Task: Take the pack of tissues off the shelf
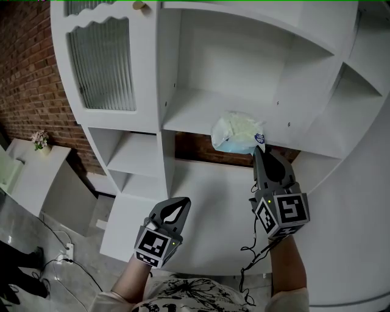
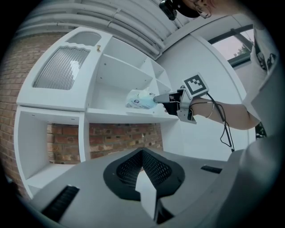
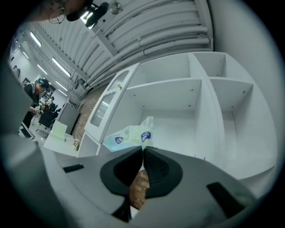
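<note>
My right tongs (image 1: 258, 148) pinch the pack (image 1: 236, 133), still on the shelf (image 1: 189, 119); left tongs (image 1: 180, 203) closed, empty. Lifting it off remains.

We see the shelf (image 1: 201, 116) as smooth white painted board with a soft satin sheen. The pack (image 1: 236, 133) is wrapped in thin, crinkled, glossy plastic film. The left gripper (image 1: 180, 201) and right gripper (image 1: 261, 149) are matt dark grey plastic, and their pads (image 2: 158, 167) carry a fine ribbed texture. The brick wall (image 1: 27, 67) is rough and matt. The door (image 1: 103, 67) holds ribbed glass; its knob (image 1: 141, 5) looks like pale wood. The floor (image 1: 36, 244) is mottled grey, stone-like.
</note>
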{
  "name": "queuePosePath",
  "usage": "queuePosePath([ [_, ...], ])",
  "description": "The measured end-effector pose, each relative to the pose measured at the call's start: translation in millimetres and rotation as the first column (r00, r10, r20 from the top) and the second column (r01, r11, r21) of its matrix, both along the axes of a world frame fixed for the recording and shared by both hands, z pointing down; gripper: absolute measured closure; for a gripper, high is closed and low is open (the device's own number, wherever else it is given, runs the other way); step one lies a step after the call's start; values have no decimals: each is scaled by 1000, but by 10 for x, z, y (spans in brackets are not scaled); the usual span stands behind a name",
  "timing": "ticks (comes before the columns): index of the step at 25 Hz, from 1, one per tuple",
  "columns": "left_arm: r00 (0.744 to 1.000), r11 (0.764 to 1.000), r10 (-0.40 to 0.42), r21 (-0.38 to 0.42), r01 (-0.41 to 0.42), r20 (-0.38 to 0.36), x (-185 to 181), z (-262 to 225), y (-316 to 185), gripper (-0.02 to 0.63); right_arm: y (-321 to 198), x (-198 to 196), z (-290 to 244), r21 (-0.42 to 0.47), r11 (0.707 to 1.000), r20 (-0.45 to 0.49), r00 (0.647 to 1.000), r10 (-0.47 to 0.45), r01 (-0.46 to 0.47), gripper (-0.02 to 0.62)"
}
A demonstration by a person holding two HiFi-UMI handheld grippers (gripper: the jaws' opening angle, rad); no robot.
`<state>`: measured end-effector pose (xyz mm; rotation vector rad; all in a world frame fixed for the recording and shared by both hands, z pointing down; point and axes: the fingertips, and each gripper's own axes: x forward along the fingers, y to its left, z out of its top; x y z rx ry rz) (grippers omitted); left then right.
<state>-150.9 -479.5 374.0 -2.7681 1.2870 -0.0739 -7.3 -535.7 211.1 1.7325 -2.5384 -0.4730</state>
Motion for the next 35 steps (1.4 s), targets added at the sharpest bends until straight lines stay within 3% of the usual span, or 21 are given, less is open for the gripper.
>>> queuePosePath([
  [6, 1000, 1000, -16, 2, 16, -8, 54, 25, 183, 591, 441, 18, 482, -20, 1000, -12, 1000, -11, 11, 583],
  [19, 1000, 999, -21, -30, 21, 11, 119, 186, 396, 591, 1004, 4, 1753, -214, 976, 51, 998, -40, 50, 584],
  [35, 999, 999, -36, -34, 36, -3, 78, 189, 479, 591, 1151, 2, 1807, -214, 976, 81, 996, -27, 44, 586],
])
